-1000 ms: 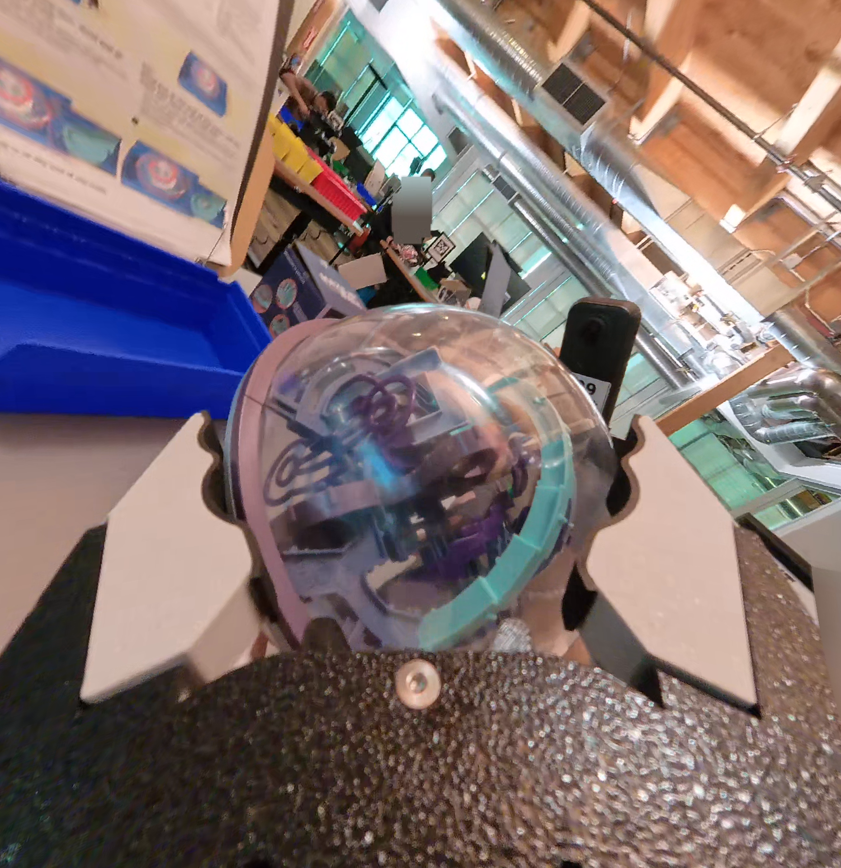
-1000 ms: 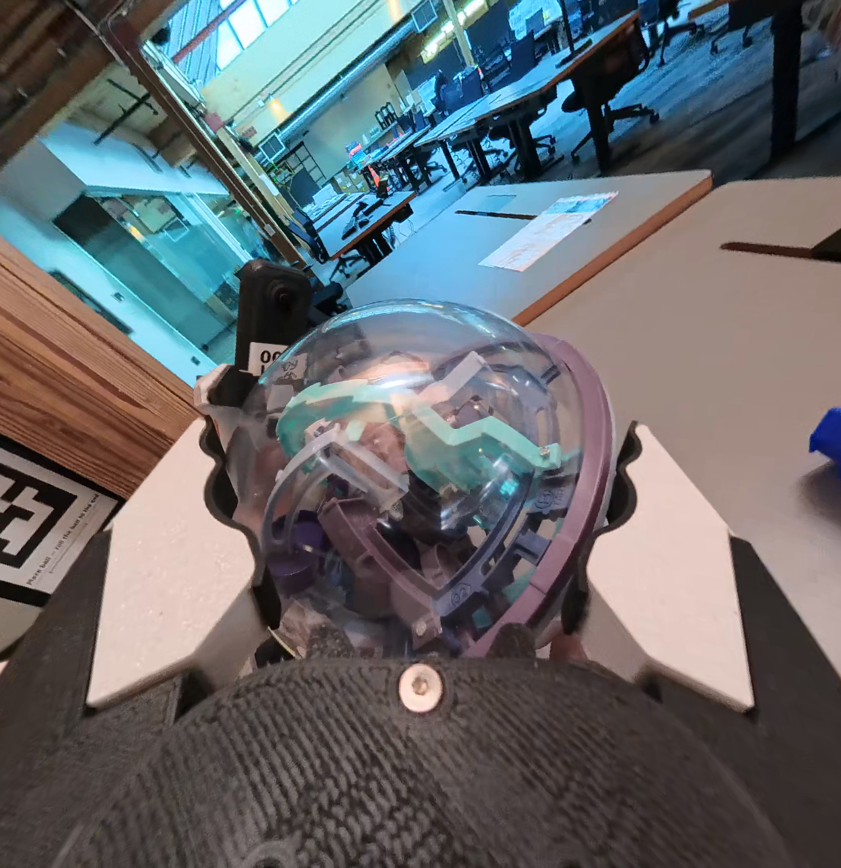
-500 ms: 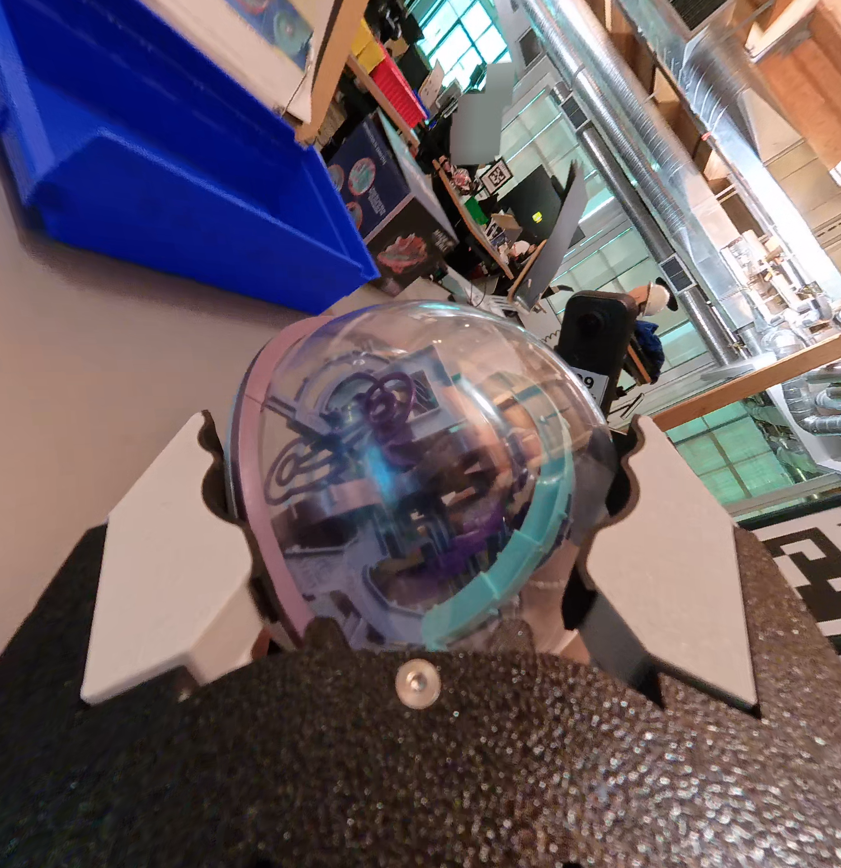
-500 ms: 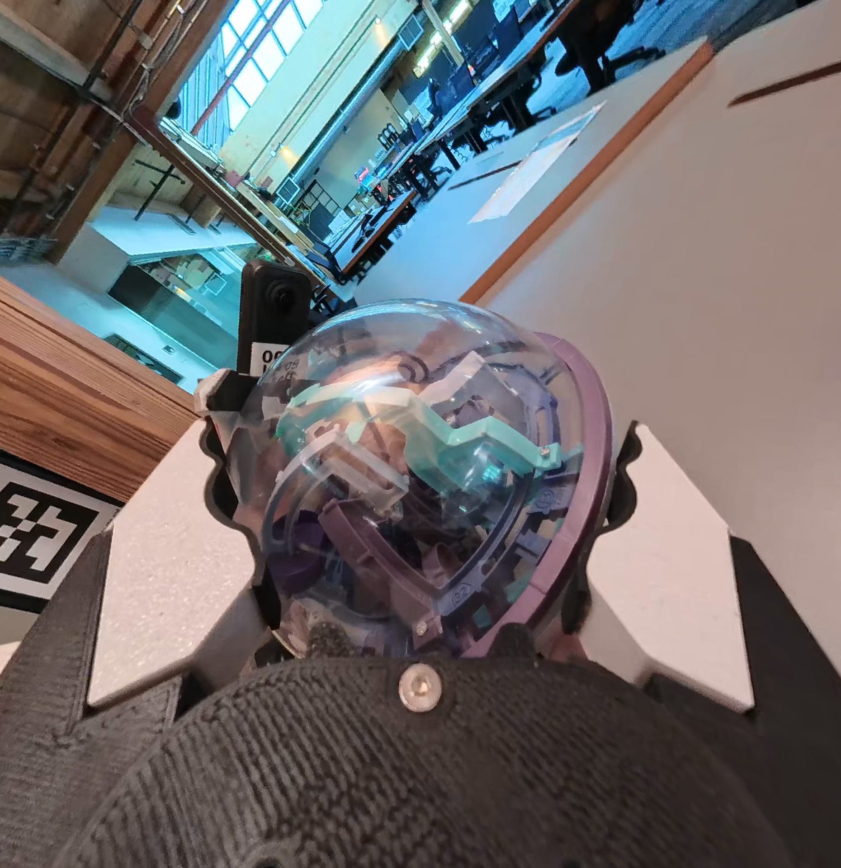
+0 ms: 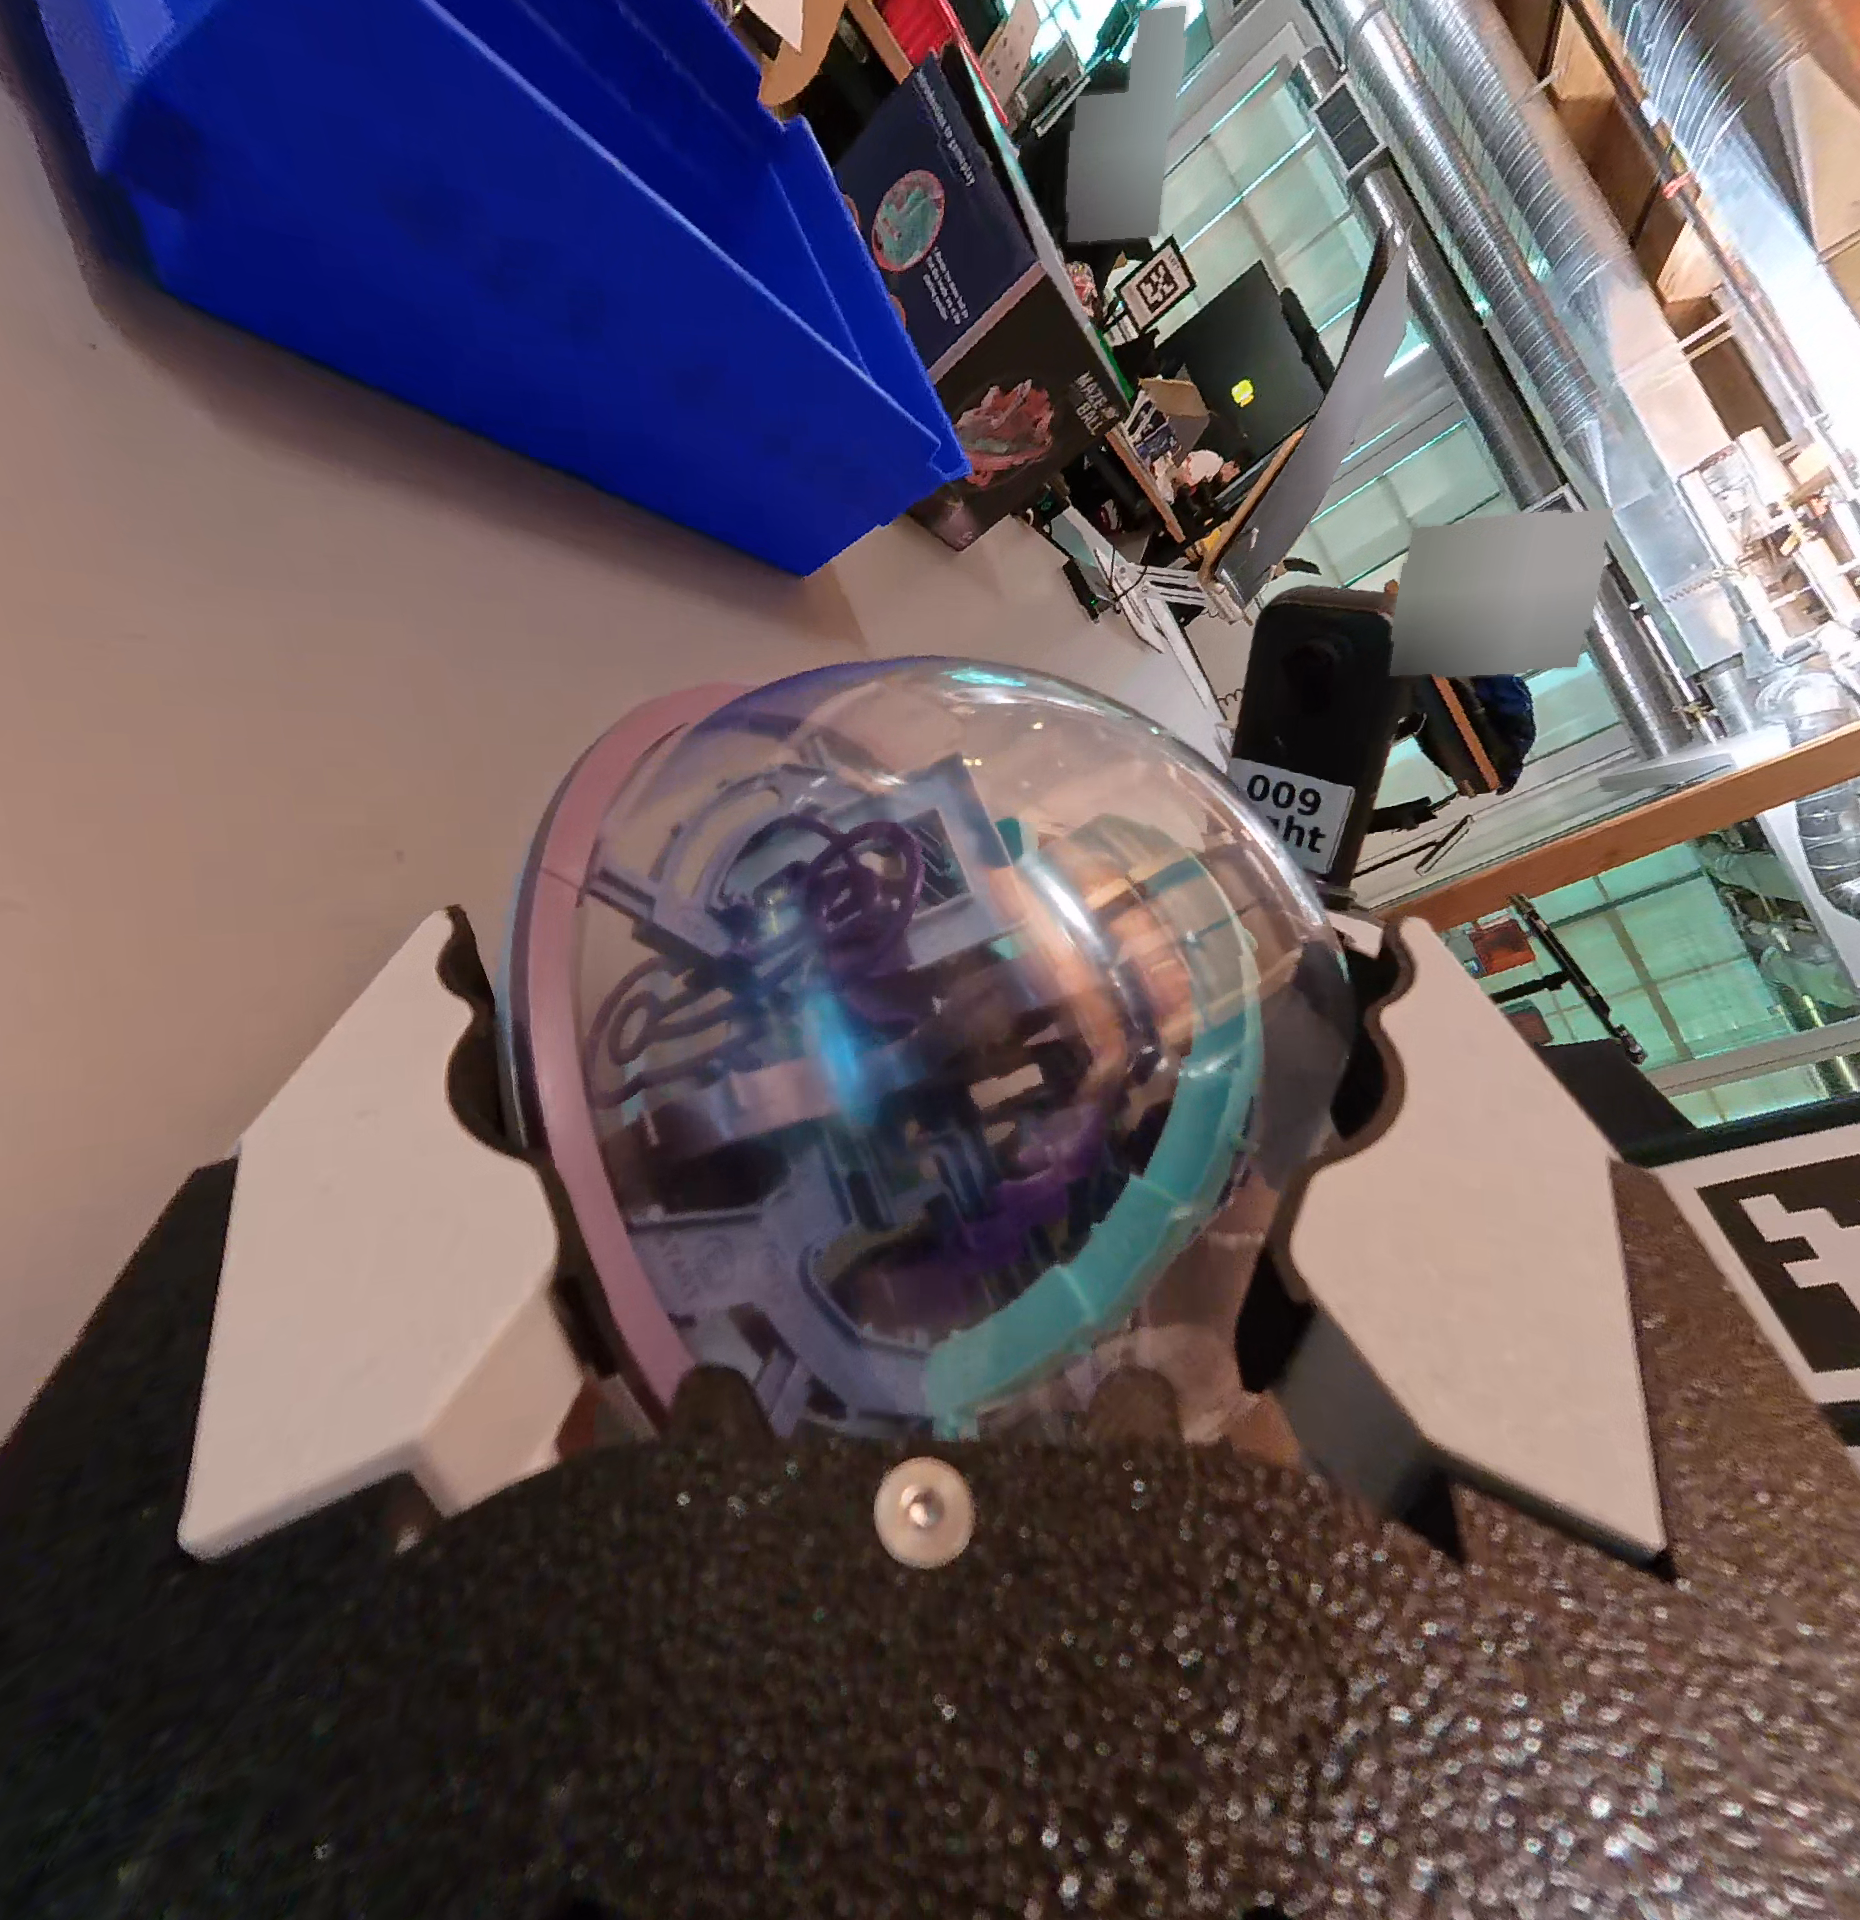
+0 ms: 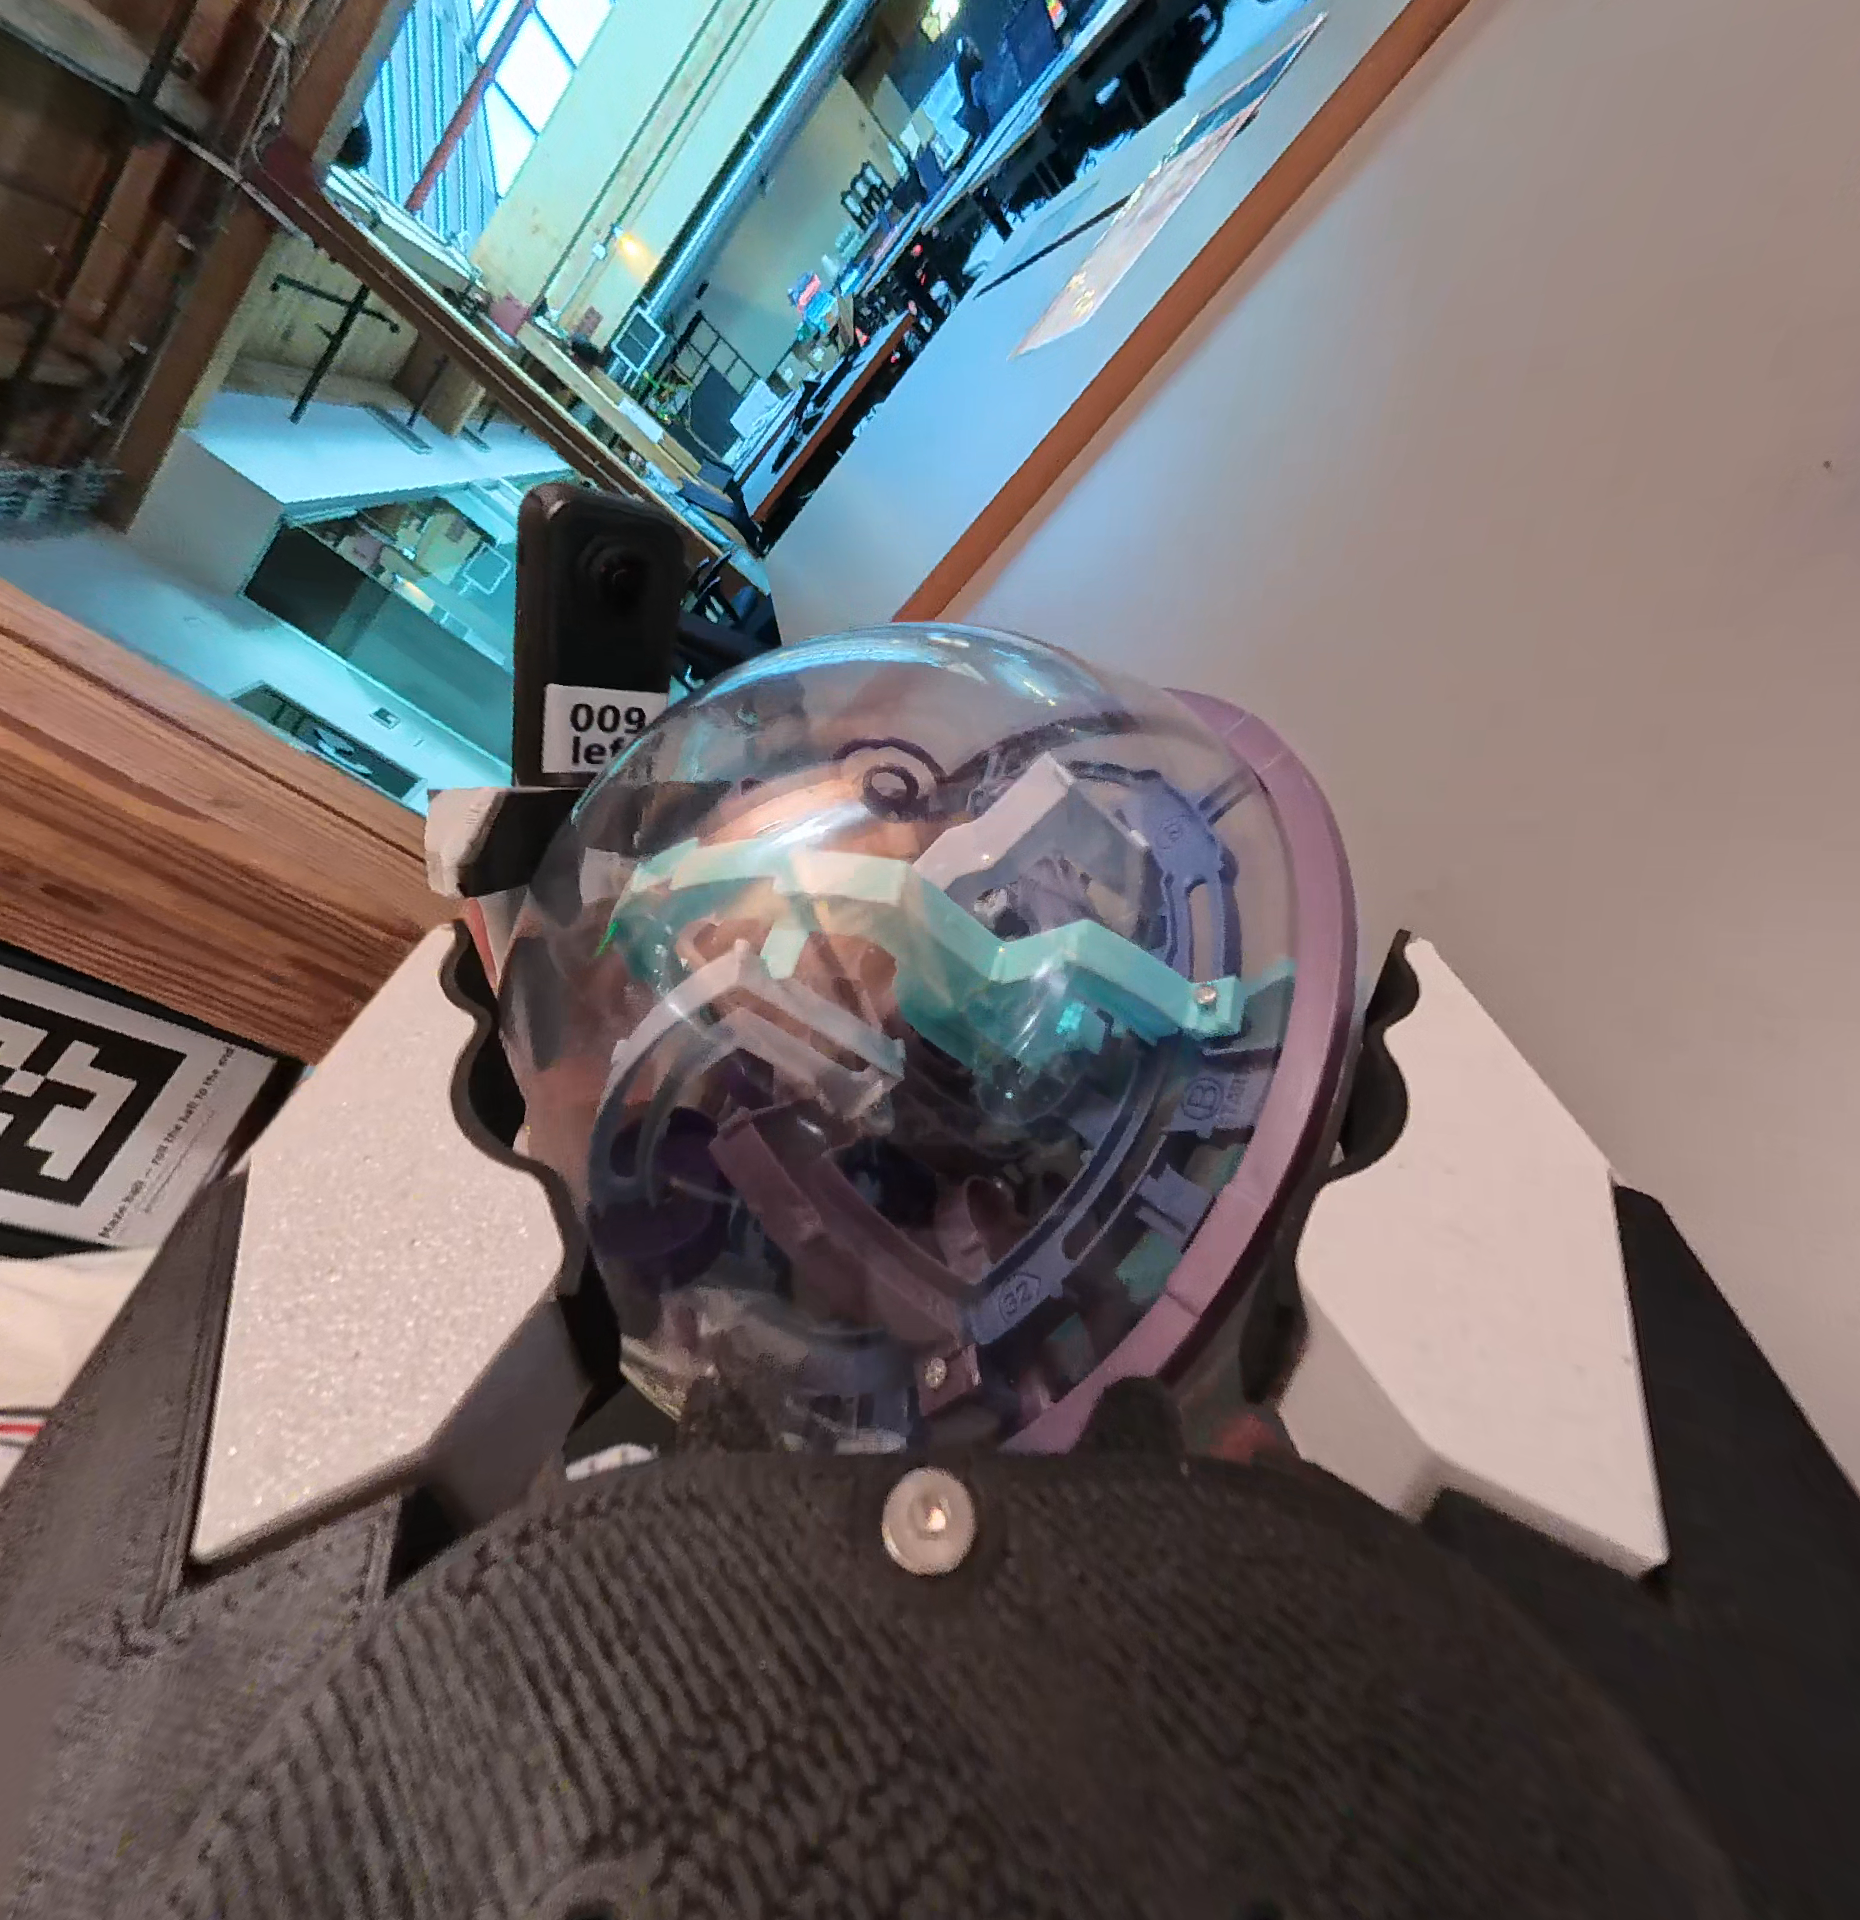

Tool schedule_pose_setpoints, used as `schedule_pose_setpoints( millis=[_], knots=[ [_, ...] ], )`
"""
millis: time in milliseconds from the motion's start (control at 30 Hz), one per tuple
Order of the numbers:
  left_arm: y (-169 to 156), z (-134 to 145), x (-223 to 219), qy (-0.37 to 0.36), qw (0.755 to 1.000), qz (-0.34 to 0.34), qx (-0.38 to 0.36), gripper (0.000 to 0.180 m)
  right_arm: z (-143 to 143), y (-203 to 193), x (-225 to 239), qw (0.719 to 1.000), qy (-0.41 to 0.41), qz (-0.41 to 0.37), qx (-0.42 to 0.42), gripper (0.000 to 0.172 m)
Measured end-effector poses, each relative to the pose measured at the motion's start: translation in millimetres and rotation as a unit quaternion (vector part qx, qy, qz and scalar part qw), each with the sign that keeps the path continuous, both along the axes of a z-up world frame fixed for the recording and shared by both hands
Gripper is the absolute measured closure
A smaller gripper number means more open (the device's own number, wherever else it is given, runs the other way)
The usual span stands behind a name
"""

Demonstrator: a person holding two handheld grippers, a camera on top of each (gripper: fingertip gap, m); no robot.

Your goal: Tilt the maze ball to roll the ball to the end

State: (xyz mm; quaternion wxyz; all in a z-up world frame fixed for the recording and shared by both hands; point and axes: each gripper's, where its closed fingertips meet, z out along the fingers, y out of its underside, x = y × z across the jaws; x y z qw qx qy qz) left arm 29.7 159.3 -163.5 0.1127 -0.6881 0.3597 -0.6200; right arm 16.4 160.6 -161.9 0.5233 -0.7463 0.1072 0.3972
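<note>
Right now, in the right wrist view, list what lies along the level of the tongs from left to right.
Black-and-white marker card → left white finger → clear maze ball with its purple rim on the right → right white finger → pale tabletop.

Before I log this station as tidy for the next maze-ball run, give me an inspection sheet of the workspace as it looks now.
Surface: pale table, bare where visible.
Job's things: clear maze ball with purple rim, teal and purple tracks inside; the small ball inside cannot be picked out.
Clutter: blue bin at the table's far side, a dark printed box behind it, black-and-white marker card.
Grippers: left gripper and right gripper each have the maze ball between wide-set white fingers, black pads against its sides; each carries a black camera.
Cables: nothing seen.
Surroundings: open workshop, metal ducts, desks, wooden ledge.
</note>
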Motion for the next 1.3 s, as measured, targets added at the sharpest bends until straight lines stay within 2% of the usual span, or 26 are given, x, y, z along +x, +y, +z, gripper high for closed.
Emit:
schedule_pose_setpoints(
  millis=[133, 233, 500, 633, 767, 833, 933, 1033, 1100, 1133, 1200, 1300],
  knots=[
    [-0.1, -17.3, -0.2, 0.020, 1.000, -0.022, 0.004, 0.029, -9.2, 0.5, 12.3, 0.997, -0.076, -0.007, 0.021, 0.022],
    [4.5, -14.7, -0.2, 0.009, 0.999, -0.024, -0.029, 0.041, -2.3, -1.0, 12.4, 0.995, -0.085, 0.008, 0.044, 0.029],
    [11.0, -10.5, 0.3, -0.022, 0.999, -0.036, 0.004, 0.045, 8.2, -1.1, 13.0, 0.980, -0.172, 0.018, 0.104, 0.039],
    [12.6, 3.9, -7.5, -0.090, 0.993, -0.076, 0.024, 0.046, 16.6, -9.5, 4.1, 0.950, -0.261, 0.037, 0.165, 0.051],
    [20.4, 12.0, -20.9, -0.147, 0.981, -0.105, 0.067, 0.047, 20.1, -12.8, -1.5, 0.938, -0.285, 0.047, 0.193, 0.058],
    [28.2, 17.0, -28.1, -0.161, 0.974, -0.108, 0.119, 0.048, 20.9, -12.9, -1.4, 0.937, -0.284, 0.043, 0.200, 0.059],
    [33.1, 30.3, -40.0, -0.201, 0.940, -0.113, 0.251, 0.043, 21.2, -12.8, -0.2, 0.938, -0.278, 0.042, 0.204, 0.059],
    [11.2, 38.3, -54.2, -0.243, 0.865, -0.172, 0.403, 0.042, 23.7, -12.0, 3.1, 0.935, -0.284, 0.032, 0.209, 0.061],
    [-3.1, 32.5, -54.5, -0.238, 0.816, -0.214, 0.481, 0.044, 23.8, -12.7, 2.8, 0.934, -0.285, 0.031, 0.213, 0.063],
    [-6.7, 27.2, -50.6, -0.222, 0.800, -0.227, 0.508, 0.044, 23.1, -12.9, 2.2, 0.936, -0.281, 0.032, 0.212, 0.063],
    [-9.1, 14.8, -39.8, -0.186, 0.780, -0.243, 0.546, 0.044, 21.2, -13.5, 0.2, 0.939, -0.271, 0.035, 0.209, 0.062],
    [-20.3, 0.9, -30.0, -0.175, 0.776, -0.272, 0.542, 0.056, 19.8, -14.7, -2.3, 0.940, -0.268, 0.035, 0.208, 0.061]
  ],
)
